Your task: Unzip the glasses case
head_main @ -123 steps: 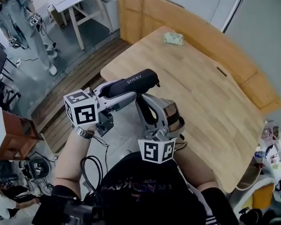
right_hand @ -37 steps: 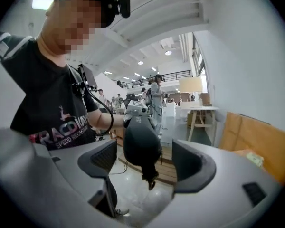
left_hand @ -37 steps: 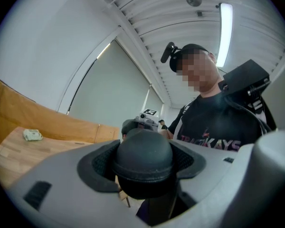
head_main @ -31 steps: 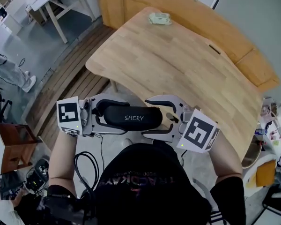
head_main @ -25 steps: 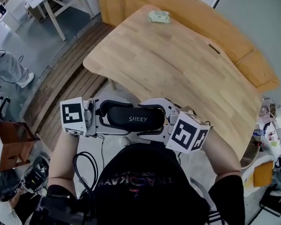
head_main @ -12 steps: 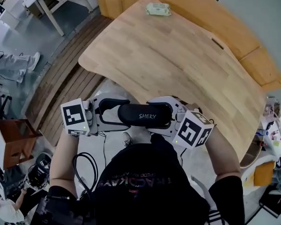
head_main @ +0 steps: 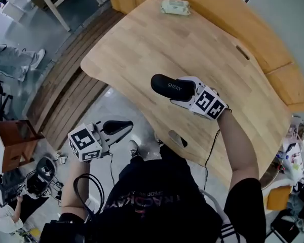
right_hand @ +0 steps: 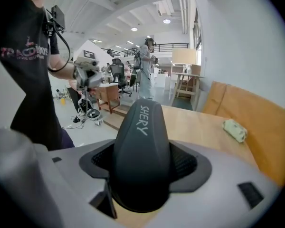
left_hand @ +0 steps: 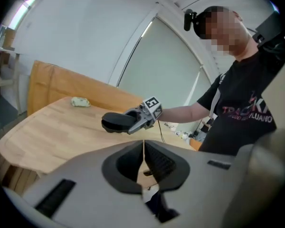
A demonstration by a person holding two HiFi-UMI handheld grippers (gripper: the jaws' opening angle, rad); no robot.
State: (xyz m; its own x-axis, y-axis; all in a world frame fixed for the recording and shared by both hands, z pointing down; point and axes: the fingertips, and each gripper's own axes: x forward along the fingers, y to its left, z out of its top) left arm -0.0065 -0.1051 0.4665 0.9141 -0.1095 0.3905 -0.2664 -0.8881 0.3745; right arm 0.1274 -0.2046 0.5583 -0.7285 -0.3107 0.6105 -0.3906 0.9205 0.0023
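– Fingers, head view: right gripper (head_main: pixel 185 91) clamps the glasses case (head_main: pixel 168 85) above the tabletop (head_main: pixel 142 44) near its edge; left gripper (head_main: pixel 122 126) is well apart, off the tabletop.
– Left gripper view?
– Fingers just closed together, nothing between them.
– Right gripper view?
– Case looks closed, zip unseen. I judge the unzipping is all still to do. Open tabletop ahead.

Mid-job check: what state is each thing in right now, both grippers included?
Case: looks closed, zip not visible, held above the table.
Right gripper: shut on it.
Left gripper: jaws just closed, shut, empty, off to the side of the table.
Packet: lying at the far end, untouched.
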